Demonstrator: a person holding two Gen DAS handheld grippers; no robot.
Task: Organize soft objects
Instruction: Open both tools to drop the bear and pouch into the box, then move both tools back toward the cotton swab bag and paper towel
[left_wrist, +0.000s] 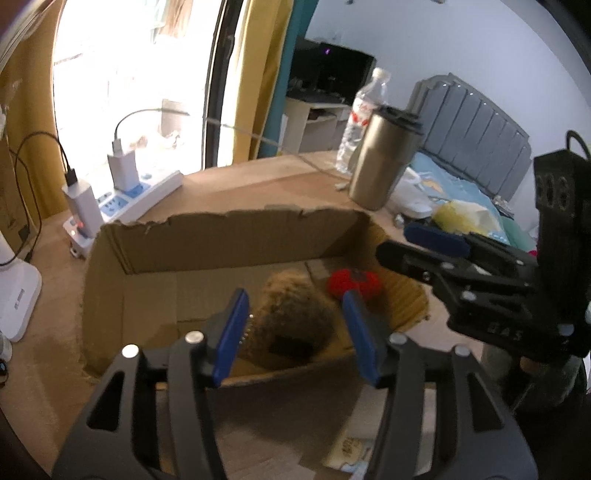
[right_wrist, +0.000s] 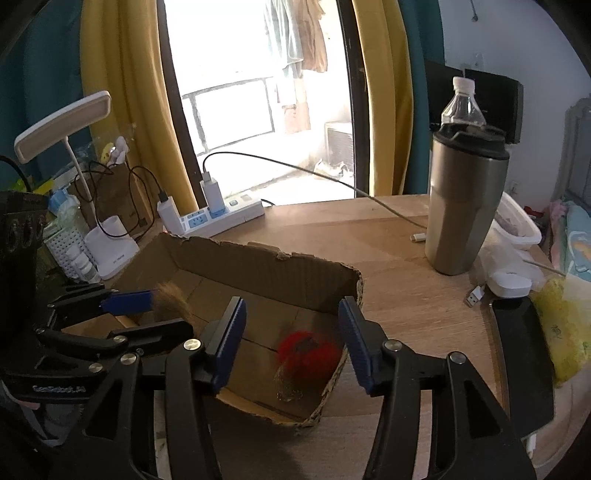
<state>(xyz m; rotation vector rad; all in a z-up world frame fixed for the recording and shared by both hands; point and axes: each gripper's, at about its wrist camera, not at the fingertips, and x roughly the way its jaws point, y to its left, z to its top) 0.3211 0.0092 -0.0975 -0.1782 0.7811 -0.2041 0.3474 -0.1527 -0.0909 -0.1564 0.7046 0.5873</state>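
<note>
The brown fluffy toy (left_wrist: 291, 317) looks blurry — the left gripper (right_wrist: 147, 314) hides most of it in the right view. The red fluffy ball (right_wrist: 308, 354) is blurry too.

My left wrist camera sits just behind the left gripper (left_wrist: 295, 332) and looks forward and steeply down along its blue-padded fingers into the torn brown cardboard box (left_wrist: 229, 236), from close by. My right wrist camera rides the right gripper (right_wrist: 291, 339) the same way, close over the box's right end (right_wrist: 266, 266). Both face the bright window. They share the box, the fluffy red ball (left_wrist: 352, 282) (right_wrist: 308, 350) inside it, the steel tumbler with a black lid (left_wrist: 384, 158) (right_wrist: 465, 199), and the white power strip (left_wrist: 144, 195) (right_wrist: 221, 218). Each view catches the other gripper at its edge.
</note>
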